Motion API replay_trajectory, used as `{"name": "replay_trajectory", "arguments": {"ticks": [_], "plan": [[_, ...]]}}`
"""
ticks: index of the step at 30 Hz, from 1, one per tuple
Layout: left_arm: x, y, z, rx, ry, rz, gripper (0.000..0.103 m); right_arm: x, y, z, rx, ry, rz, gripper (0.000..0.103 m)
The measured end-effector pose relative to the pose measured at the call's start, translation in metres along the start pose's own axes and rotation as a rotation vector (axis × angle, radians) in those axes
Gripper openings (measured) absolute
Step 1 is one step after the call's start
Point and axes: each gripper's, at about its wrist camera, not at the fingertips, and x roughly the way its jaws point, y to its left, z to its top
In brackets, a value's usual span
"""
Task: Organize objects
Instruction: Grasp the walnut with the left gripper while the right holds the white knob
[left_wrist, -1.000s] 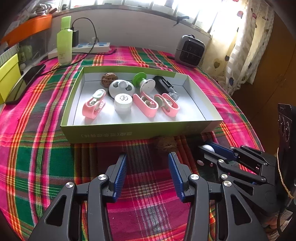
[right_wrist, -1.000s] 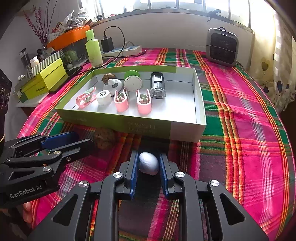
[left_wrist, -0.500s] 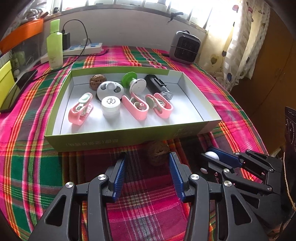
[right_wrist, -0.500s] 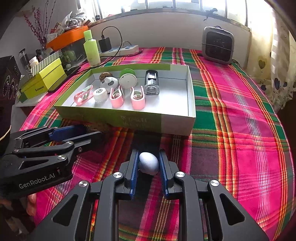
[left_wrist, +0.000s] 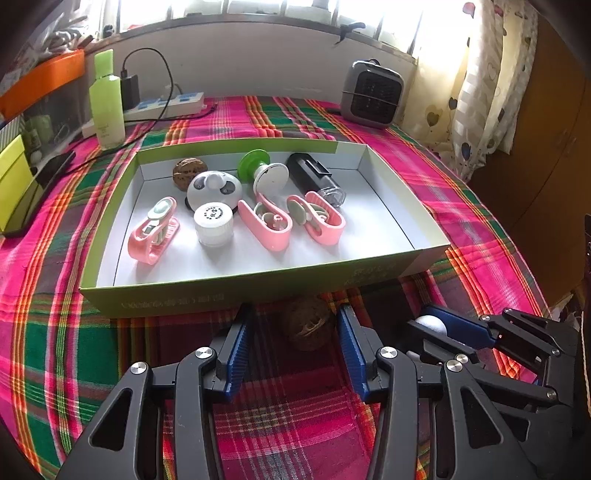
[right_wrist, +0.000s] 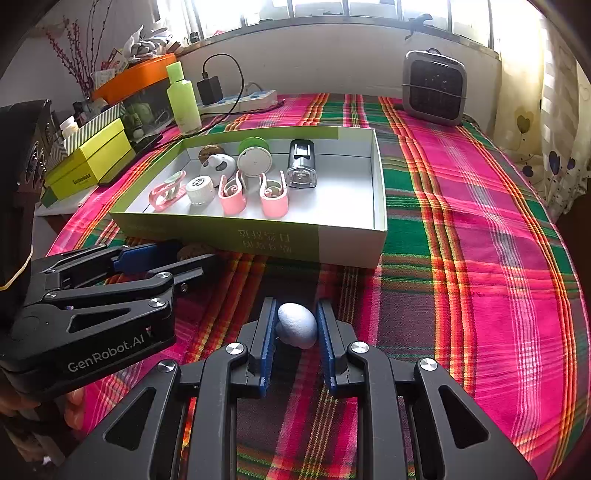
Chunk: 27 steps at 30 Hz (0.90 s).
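A green-and-white cardboard box holds pink clips, a white cap, a panda-faced gadget, a green-based item, a black device and a walnut. A second walnut lies on the plaid cloth just in front of the box, between the blue pads of my open left gripper. In the right wrist view that walnut shows beside the left gripper. My right gripper is shut on a pale blue-white egg-shaped object, which also shows in the left wrist view.
A small grey heater stands at the back right. A green bottle, power strip with cable, yellow boxes and an orange tray line the back left. A curtain hangs at the right.
My left gripper has moved forward so the loose walnut now sits between its open fingers. The right gripper keeps hold of the egg-shaped object and has moved little.
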Motion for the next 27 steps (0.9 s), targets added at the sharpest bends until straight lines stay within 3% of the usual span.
{"name": "replay_trajectory", "arguments": {"ticks": [9,27], "plan": [[0.0002,0.0014,-0.0004,-0.009,-0.002,0.025,0.029,-0.0004,0.0,0.0004,0.004,0.0,0.004,0.023],[-0.0026,0.0024,-0.0029,-0.011,-0.001,0.021,0.028,-0.0019,-0.0001,-0.0001,0.003,-0.007,-0.001,0.023]]}}
